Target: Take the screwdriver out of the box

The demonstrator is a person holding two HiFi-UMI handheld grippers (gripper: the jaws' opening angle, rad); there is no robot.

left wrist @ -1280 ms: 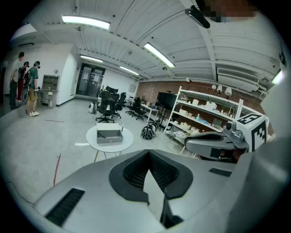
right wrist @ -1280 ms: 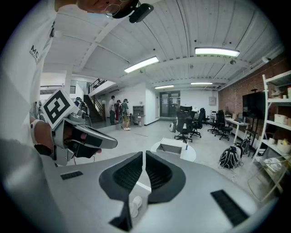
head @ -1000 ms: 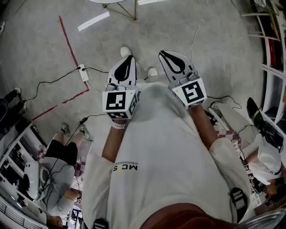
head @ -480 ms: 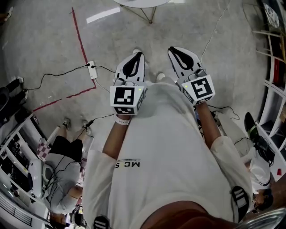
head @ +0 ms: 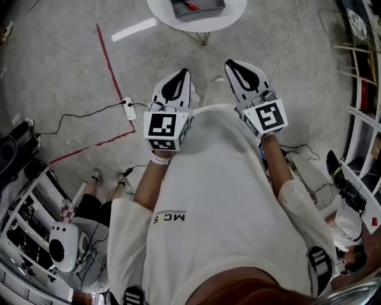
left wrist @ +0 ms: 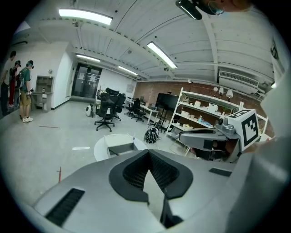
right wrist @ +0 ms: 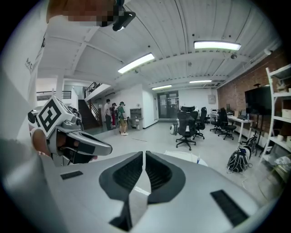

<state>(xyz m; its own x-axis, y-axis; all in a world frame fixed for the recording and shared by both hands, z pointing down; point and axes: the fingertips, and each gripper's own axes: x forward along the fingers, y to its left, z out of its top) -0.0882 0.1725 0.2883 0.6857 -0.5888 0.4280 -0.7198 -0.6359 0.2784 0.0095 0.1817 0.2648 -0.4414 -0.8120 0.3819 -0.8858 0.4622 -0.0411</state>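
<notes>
One box [head: 205, 14] nearer; two closed grippers [head: 181, 75] [head: 233, 65]

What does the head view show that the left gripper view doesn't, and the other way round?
Only the head view: the power strip, the floor cable, and a red item in the box. Only the left gripper view: office chairs, shelves, and the left gripper with jaws together, nothing between them. Both: the round table, the box and the right gripper.
</notes>
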